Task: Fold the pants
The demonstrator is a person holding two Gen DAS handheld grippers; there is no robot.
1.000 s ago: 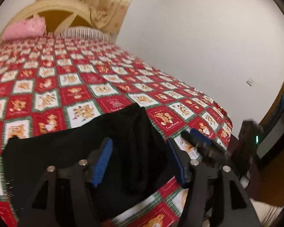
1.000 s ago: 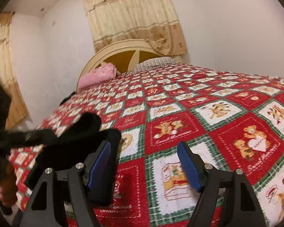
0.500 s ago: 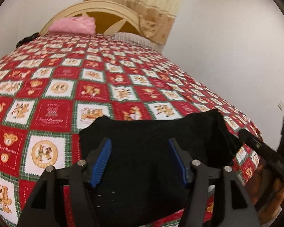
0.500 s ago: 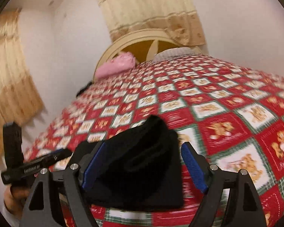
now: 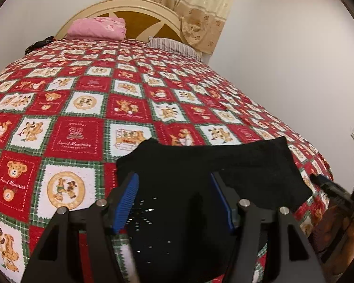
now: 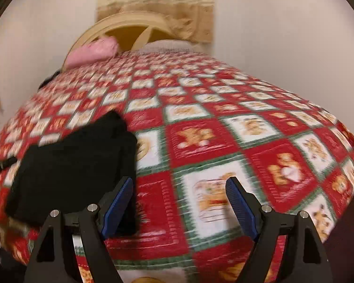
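— Left gripper [image 5: 174, 200]: jaws apart, blue pads either side of black cloth, not pressing on it. Right gripper [image 6: 179, 202]: jaws wide, clamping nothing, only bedspread between the pads.

— And the pants [image 5: 207, 169]?

— Folded into a dark block, lying flat near the foot edge of the bed [image 5: 87, 108], toward its left corner in the right wrist view, partly behind the right gripper's left finger [image 6: 116, 202].

— Further out?

— Red, white and green bear-print bedspread under everything. Pink pillow [image 5: 98, 27] at the head edge, striped pillow [image 5: 174, 47] beside it, rounded headboard [image 5: 153, 23] and beige curtain [image 5: 188, 4] behind. Right view blurred.
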